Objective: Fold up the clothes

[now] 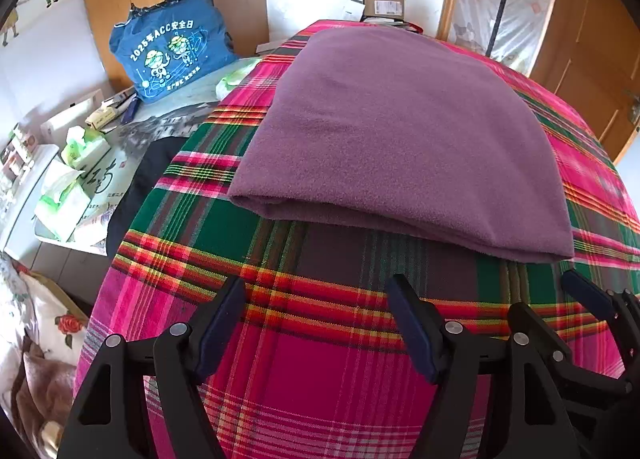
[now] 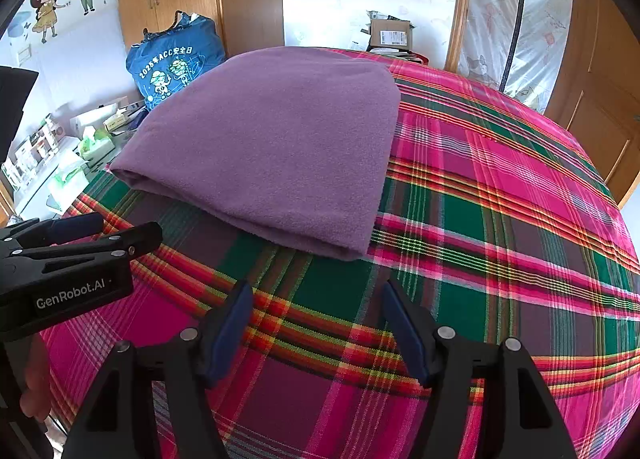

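Note:
A purple fleece garment point(image 1: 400, 139) point(image 2: 272, 147) lies folded into a flat, thick rectangle on the pink and green plaid bed cover point(image 1: 320, 359) point(image 2: 500, 219). My left gripper point(image 1: 318, 291) is open just short of the garment's near folded edge, with only plaid cloth between its blue-padded fingers. My right gripper point(image 2: 316, 295) is also open and holds nothing; it is over the cover just before the garment's near right corner. Each gripper shows in the other's view: the right one point(image 1: 592, 285) at the right edge, the left one point(image 2: 124, 229) at the left edge.
A blue printed bag point(image 1: 172, 55) and tissue packs point(image 1: 80, 147) sit on a side table left of the bed. A cardboard box point(image 1: 382, 3) stands beyond the bed's far edge. Wooden wardrobe doors point(image 2: 600, 119) line the right. A person's hand point(image 2: 36, 379) shows at lower left.

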The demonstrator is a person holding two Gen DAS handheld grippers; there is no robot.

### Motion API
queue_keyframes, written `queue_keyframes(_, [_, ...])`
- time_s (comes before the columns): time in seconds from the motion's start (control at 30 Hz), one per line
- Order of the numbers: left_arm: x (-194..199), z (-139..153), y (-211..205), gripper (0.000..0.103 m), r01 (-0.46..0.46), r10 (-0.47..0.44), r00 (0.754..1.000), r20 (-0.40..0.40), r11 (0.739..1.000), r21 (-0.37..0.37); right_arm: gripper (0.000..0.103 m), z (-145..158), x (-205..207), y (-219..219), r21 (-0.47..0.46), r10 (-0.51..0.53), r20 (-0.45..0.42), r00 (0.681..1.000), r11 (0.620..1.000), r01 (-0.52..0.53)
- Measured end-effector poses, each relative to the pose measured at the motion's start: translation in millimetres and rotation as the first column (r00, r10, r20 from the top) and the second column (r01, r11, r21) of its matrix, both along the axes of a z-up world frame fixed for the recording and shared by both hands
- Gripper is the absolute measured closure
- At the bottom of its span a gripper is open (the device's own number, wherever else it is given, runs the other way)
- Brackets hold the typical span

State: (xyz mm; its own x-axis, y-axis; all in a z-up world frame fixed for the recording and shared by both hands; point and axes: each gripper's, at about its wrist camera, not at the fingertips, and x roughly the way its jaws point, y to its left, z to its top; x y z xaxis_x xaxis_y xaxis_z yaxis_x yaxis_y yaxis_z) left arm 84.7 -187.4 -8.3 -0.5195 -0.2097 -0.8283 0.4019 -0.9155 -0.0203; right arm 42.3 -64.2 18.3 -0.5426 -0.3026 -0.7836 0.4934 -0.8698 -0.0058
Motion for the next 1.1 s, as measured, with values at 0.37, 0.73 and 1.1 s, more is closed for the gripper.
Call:
queue_keyframes(0.37, [0.0, -0.6, -0.7, 0.028, 0.0, 0.0, 1.0, -0.004, 1.0, -0.002, 0.035, 0.0, 0.8, -2.2, 0.001, 0.0, 0.001, 1.0, 1.0, 0.0])
queue_keyframes(0.73, [0.3, 0.1, -1.8, 0.028, -0.001, 0.001, 1.0, -0.009, 1.0, 0.0, 0.035, -0.3, 0.9, -2.5, 0.001, 0.0, 0.002, 1.0, 1.0, 0.0])
queue_keyframes(1.1, [0.7, 0.7, -0.6, 0.028, -0.004, 0.004, 1.0, -0.018, 1.0, -0.006, 0.035, -0.8, 2.1, -4.3, 0.0, -0.001, 0.002, 1.0, 1.0, 0.001])
